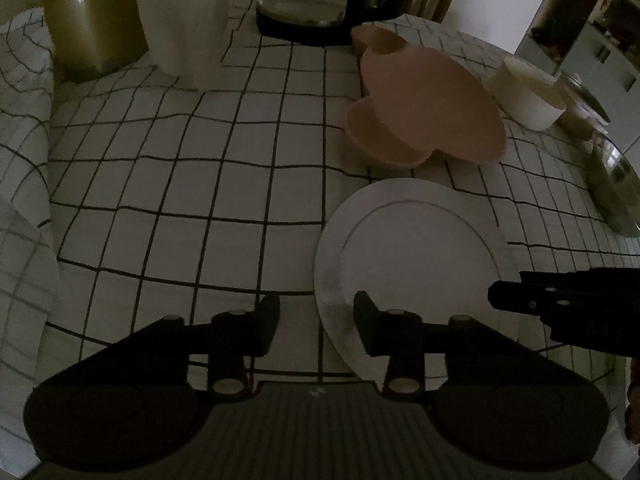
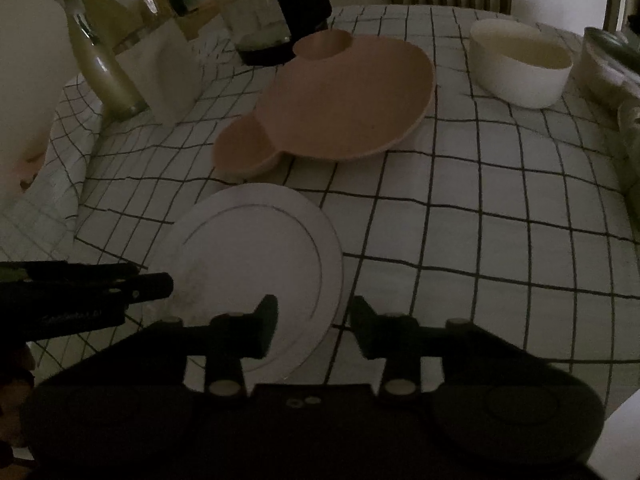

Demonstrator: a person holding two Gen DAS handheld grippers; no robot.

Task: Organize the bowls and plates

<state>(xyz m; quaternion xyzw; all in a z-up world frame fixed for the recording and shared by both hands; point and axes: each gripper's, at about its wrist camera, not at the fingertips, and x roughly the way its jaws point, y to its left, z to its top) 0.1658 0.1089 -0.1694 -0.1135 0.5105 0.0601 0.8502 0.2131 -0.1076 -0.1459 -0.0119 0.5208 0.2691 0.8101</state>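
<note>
Dim light over the counter (image 1: 168, 184), covered in a white cloth with a black grid. In the left wrist view, upper left of the frame, a tall olive-gold bottle (image 1: 88, 16) stands just beside a white paper-like bag (image 1: 184, 20); top centre sits a glass jug with a black base and handle (image 1: 320, 4). Lower centre, the left claw (image 1: 316, 326) is spread wide, nothing between its fingers, its right finger over the near-left rim of the round white plate with a thin ring line (image 1: 416, 256). That plate lies flat, lower right of centre. Just beyond it, the pink mouse-ear-shaped plate (image 1: 428, 116) rests on the cloth, and further right a white round bowl (image 1: 528, 96) stands upright. At the right edge, a metal lid or pan (image 1: 612, 184), hard to tell which in this gloom.

Over to the right wrist view: the right claw (image 2: 314, 330) is also spread and holding nothing, its left finger over the white plate's near-right rim, its right finger over bare cloth. The left claw pokes in from the lower left edge.
</note>
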